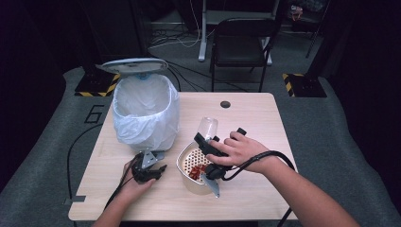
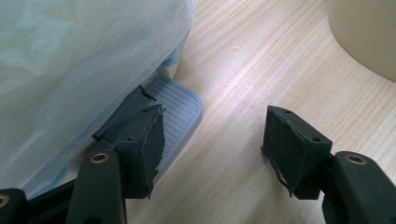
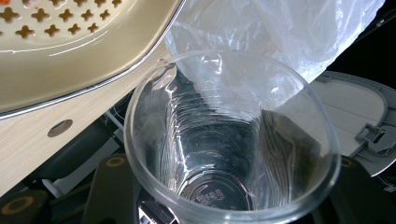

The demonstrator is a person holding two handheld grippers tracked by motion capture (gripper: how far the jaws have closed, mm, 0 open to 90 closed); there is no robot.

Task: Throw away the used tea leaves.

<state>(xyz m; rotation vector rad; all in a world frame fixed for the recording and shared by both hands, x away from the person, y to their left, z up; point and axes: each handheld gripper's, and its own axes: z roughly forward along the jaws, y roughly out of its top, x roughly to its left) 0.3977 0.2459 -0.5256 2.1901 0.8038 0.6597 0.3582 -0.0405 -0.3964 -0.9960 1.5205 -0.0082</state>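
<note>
Bin: rounded pedal bin at the desk's left, lined with a crinkled, milky plastic bag; its grey lid stands open behind it.
Pedal: flat grey plastic tab with fine ribs, sticking out at the bin's foot onto the desk.
Left gripper: rests low on the desk just before the bin, held in the person's left hand; in the left gripper view its black, rough-padded fingers stand spread and hold nothing, one over the pedal's edge, the other over bare wood.
Desk: pale wood grain, rounded corners, a small round hole near the far edge.
Bowl: beige, rounded, with a perforated insert of cross-shaped holes and some red bits inside; it sits between the two grippers.
Cup: clear, thin ribbed plastic, tipped on its side above the bowl's far rim, mouth towards the right gripper's camera.
Right gripper: held over the bowl by the right hand, wrist bent left; its fingers clasp the cup's base.
Chair: dark folding chair beyond the desk.
</note>
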